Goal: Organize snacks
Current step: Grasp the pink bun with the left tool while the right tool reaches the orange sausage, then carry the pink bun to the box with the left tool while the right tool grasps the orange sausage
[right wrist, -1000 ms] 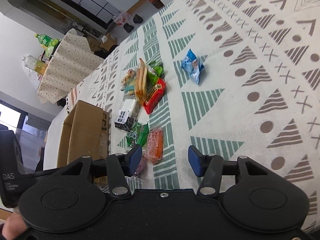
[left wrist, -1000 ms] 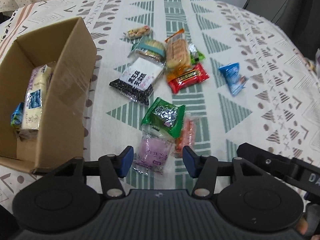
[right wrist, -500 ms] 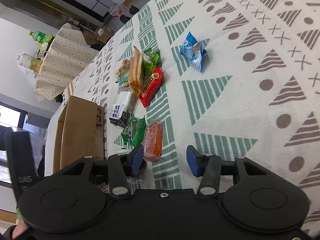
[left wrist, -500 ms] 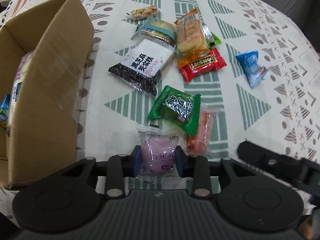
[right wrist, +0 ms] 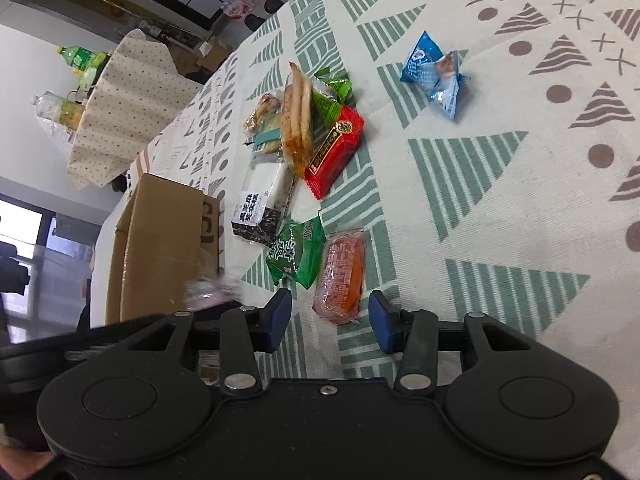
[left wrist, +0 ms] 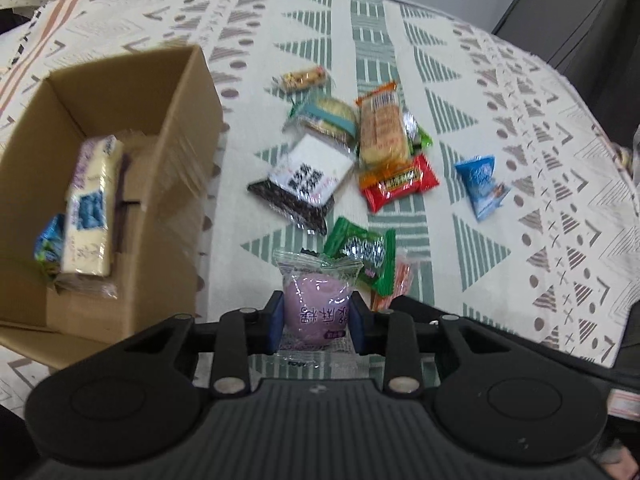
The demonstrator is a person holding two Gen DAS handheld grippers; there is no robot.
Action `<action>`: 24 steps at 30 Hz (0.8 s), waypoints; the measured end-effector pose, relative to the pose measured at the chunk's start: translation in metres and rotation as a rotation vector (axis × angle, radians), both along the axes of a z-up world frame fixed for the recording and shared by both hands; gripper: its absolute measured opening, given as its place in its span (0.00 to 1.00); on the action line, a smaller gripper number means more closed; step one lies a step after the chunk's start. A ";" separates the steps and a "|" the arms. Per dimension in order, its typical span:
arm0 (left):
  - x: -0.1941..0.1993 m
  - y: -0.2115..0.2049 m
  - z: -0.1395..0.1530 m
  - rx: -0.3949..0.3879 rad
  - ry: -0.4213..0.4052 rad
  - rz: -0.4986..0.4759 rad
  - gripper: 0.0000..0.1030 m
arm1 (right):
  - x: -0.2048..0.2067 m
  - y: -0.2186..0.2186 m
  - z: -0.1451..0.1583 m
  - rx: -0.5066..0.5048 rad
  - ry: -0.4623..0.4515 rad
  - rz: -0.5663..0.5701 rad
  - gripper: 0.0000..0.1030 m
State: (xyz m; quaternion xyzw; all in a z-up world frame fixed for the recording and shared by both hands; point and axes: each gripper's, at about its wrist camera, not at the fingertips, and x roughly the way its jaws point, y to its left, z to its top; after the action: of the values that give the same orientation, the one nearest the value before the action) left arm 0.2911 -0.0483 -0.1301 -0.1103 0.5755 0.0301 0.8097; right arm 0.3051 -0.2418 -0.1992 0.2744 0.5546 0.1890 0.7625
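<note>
My left gripper (left wrist: 316, 318) is shut on a purple snack packet (left wrist: 316, 304), lifted off the cloth just right of the open cardboard box (left wrist: 176, 152). The box holds a pale wafer pack (left wrist: 90, 208) and a blue-green packet (left wrist: 48, 240). More snacks lie loose ahead: a green packet (left wrist: 360, 252), an orange-red one (right wrist: 342, 276), a black-and-white pack (left wrist: 304, 184), a red bar (left wrist: 398, 182), a cracker pack (left wrist: 382, 128) and a blue pouch (left wrist: 482, 184). My right gripper (right wrist: 326, 322) hangs open just above the near end of the orange-red packet. The purple packet shows blurred at the box's side (right wrist: 212, 292).
The table wears a patterned white, green and brown cloth (left wrist: 500, 120). A small nut bar (left wrist: 302, 77) and a teal-banded cake (left wrist: 326, 118) lie at the back of the pile. Another cloth-covered table with bottles (right wrist: 76, 56) stands beyond. Dark cabinets (left wrist: 580, 12) rise at the far right.
My left gripper closed on the purple packet and raised it off the cloth, drawing back toward the box. My right gripper slid nearer the orange-red packet and stayed open.
</note>
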 end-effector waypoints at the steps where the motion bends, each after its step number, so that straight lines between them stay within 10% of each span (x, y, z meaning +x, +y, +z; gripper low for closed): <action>1: 0.000 0.002 0.004 0.000 -0.008 0.002 0.31 | 0.001 0.002 -0.001 -0.009 0.003 -0.003 0.43; 11: -0.004 0.012 0.027 -0.010 -0.051 0.014 0.31 | 0.015 0.033 -0.002 -0.185 -0.019 0.024 0.21; 24: -0.027 0.019 0.058 -0.063 -0.129 0.028 0.31 | -0.012 0.002 0.049 -0.147 -0.084 -0.072 0.19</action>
State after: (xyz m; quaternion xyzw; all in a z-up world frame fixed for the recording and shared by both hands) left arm 0.2642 -0.0291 -0.0721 -0.1454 0.5213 0.0160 0.8407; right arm 0.2931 -0.2395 -0.1505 0.2292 0.5243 0.1315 0.8095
